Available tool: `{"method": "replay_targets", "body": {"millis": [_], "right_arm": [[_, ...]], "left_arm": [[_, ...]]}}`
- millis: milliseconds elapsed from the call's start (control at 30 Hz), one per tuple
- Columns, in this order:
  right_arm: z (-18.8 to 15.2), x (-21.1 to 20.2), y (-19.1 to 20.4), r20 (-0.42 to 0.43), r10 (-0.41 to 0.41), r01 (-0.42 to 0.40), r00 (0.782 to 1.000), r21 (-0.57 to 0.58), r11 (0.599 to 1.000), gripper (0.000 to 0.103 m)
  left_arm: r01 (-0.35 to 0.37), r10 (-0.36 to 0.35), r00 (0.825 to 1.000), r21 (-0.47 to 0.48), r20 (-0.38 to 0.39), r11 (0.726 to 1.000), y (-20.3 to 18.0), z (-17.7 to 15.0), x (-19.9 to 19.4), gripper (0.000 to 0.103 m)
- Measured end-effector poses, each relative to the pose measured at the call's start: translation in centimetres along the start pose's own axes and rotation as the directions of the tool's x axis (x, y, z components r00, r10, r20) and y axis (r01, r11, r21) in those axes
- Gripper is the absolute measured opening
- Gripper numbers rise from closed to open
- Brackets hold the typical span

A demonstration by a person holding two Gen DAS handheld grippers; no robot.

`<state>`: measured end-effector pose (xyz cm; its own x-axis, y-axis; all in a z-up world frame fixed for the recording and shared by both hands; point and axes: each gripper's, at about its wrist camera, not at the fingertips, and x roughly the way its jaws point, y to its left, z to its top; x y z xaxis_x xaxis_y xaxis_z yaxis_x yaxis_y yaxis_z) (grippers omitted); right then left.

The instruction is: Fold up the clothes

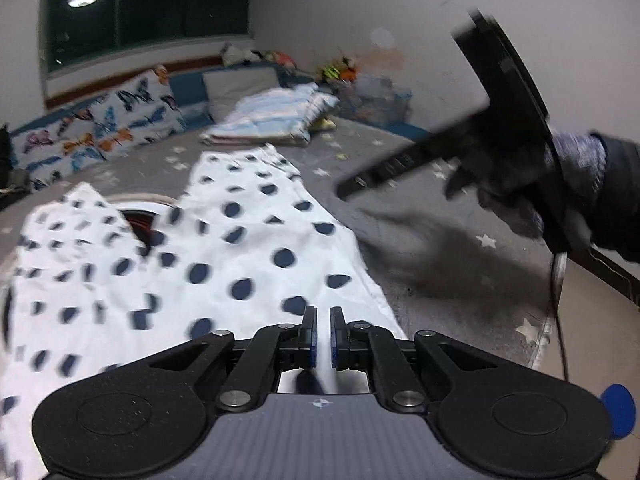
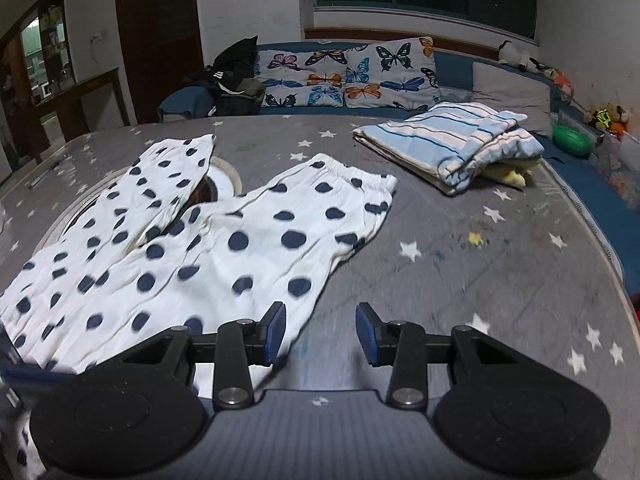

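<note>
White pants with dark blue polka dots (image 2: 224, 240) lie spread on the grey star-patterned bed cover (image 2: 460, 280), legs apart toward the far side. In the left wrist view the pants (image 1: 224, 256) fill the left and middle. My left gripper (image 1: 323, 336) is nearly shut, with a thin strip of the white fabric between its blue pads at the pants' near edge. My right gripper (image 2: 321, 332) is open and empty, just above the cover beside the pants' right edge. It also shows in the left wrist view (image 1: 460, 160), raised at the right in a gloved hand.
A folded blue-striped blanket (image 2: 452, 140) lies at the far right of the bed. Butterfly pillows (image 2: 344, 72) and a dark jacket (image 2: 232, 76) line the headboard. Toys and a green item (image 2: 572, 140) sit at the right edge. A round white-rimmed object (image 2: 220, 184) lies under the pants.
</note>
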<state>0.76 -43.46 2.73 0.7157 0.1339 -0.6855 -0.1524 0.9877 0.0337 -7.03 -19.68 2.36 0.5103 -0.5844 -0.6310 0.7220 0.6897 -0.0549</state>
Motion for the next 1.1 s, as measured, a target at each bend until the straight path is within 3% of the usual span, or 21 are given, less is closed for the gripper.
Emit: {"method": "replay_targets", "body": {"millis": [133, 333, 467, 833, 1100], "right_arm": [[1.4, 1.8, 0.4, -0.003, 0.024, -0.024, 1.000, -0.032, 0.999, 0.039], [3.5, 5.2, 1.7, -0.022, 0.058, -0.060, 0.998, -0.085, 0.995, 0.039], [4.6, 8.2, 1.8, -0.046, 0.031, -0.036, 0.998, -0.109, 0.993, 0.039], [8.4, 14.2, -1.5, -0.046, -0.001, 0.001, 0.999, -0.005, 1.000, 0.039], [10.7, 16.8, -3.8, -0.033, -0.079, 0.080, 0.996, 0.028, 0.996, 0.035]], "left_arm": [[0.047, -0.047, 0.998, 0.001, -0.048, 0.999, -0.3, -0.3, 2.0, 0.007], [0.095, -0.097, 0.994, -0.025, -0.058, 0.995, 0.1, -0.4, 2.5, 0.007], [0.127, -0.129, 0.990, -0.040, -0.059, 0.991, 0.3, -0.4, 2.7, 0.007], [0.208, -0.214, 0.975, -0.098, -0.060, 0.973, 0.9, -0.6, 3.1, 0.006], [0.224, -0.233, 0.971, -0.123, -0.057, 0.967, 1.1, -0.6, 2.9, 0.006]]}}
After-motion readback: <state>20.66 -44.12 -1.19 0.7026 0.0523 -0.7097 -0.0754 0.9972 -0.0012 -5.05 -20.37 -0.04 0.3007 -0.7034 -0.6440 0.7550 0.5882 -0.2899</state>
